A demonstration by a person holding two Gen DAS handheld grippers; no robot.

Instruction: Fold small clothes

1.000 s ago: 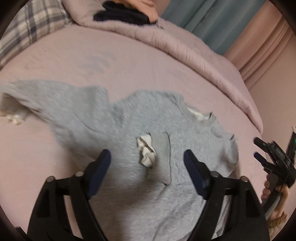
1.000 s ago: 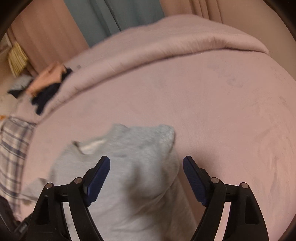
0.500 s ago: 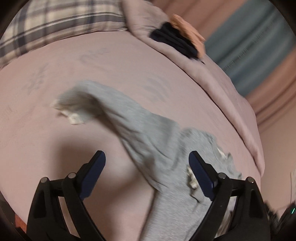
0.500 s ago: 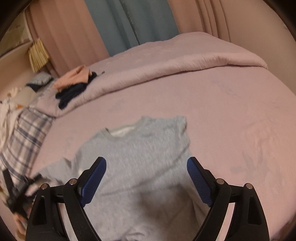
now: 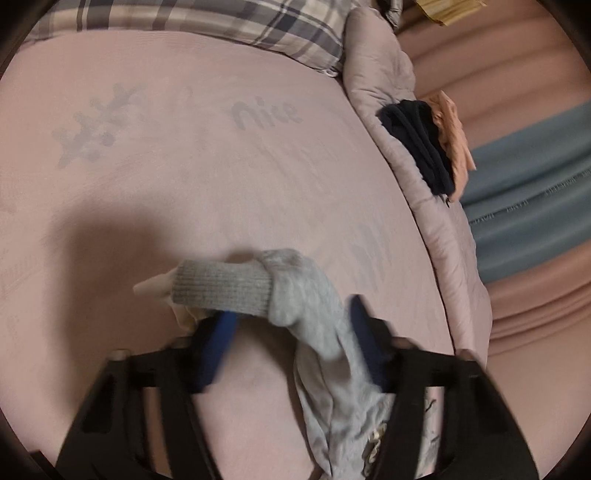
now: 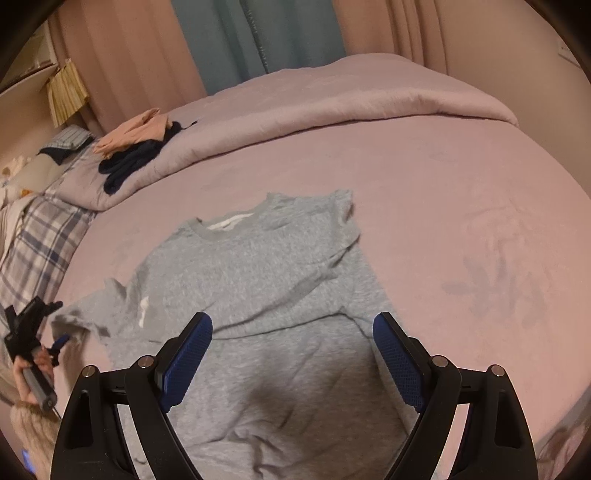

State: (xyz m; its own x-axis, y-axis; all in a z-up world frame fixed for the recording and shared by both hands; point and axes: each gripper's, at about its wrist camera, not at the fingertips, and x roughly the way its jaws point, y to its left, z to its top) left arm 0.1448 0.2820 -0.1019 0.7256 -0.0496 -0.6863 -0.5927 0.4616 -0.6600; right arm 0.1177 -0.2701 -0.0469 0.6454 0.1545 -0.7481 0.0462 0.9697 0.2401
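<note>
A small grey sweatshirt [image 6: 266, 295] lies flat on the pink bed, neck toward the far side, one sleeve folded across its chest. My right gripper [image 6: 291, 354] is open and empty, hovering over the shirt's lower half. In the left wrist view the other grey sleeve [image 5: 306, 306] with its ribbed cuff [image 5: 221, 291] lies between and over the blue fingers of my left gripper [image 5: 291, 332], whose jaws stand apart around the cloth. The left gripper also shows in the right wrist view [image 6: 33, 332] at the sleeve's end.
A plaid pillow [image 5: 221, 22] lies at the head of the bed. A rolled pink duvet [image 6: 332, 103] runs along the far side, with dark and peach clothes [image 6: 136, 147] piled on it. Curtains [image 6: 240, 37] hang behind.
My left gripper has moved along the outstretched sleeve to its cuff, which now lies across its fingers. My right gripper has pulled back from the shirt and risen.
</note>
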